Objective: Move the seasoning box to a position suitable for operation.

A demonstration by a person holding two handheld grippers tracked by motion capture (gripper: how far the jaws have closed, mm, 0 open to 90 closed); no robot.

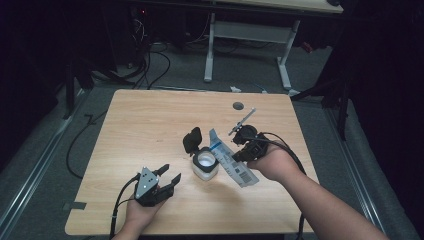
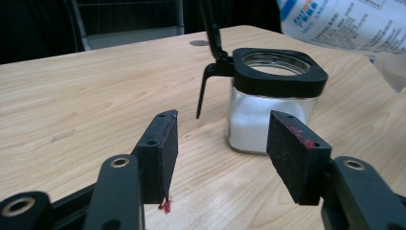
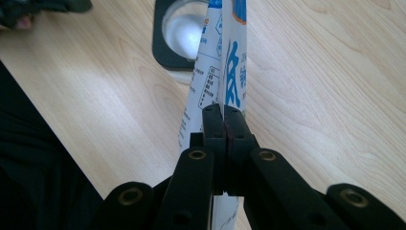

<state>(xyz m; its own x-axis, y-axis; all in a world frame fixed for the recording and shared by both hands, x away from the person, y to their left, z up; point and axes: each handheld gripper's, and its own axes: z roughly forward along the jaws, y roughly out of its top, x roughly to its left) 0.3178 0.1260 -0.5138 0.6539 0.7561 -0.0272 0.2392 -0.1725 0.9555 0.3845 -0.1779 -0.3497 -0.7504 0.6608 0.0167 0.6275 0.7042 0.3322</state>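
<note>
A square glass jar of white powder stands at the table's middle, its black hinged lid flipped up and back. My right gripper is shut on a white and blue printed bag, which is tilted with its upper end over the jar's mouth. In the right gripper view the jaws pinch the flattened bag above the open jar. My left gripper stands open, low and to the left of the jar. In the left gripper view the jar lies ahead, beyond the open gripper, and nothing is between the jaws.
A grey round cable hole sits in the wooden table near its far edge. A strip of tape lies at the front left corner. Cables cross the floor beyond, by a second desk's white legs.
</note>
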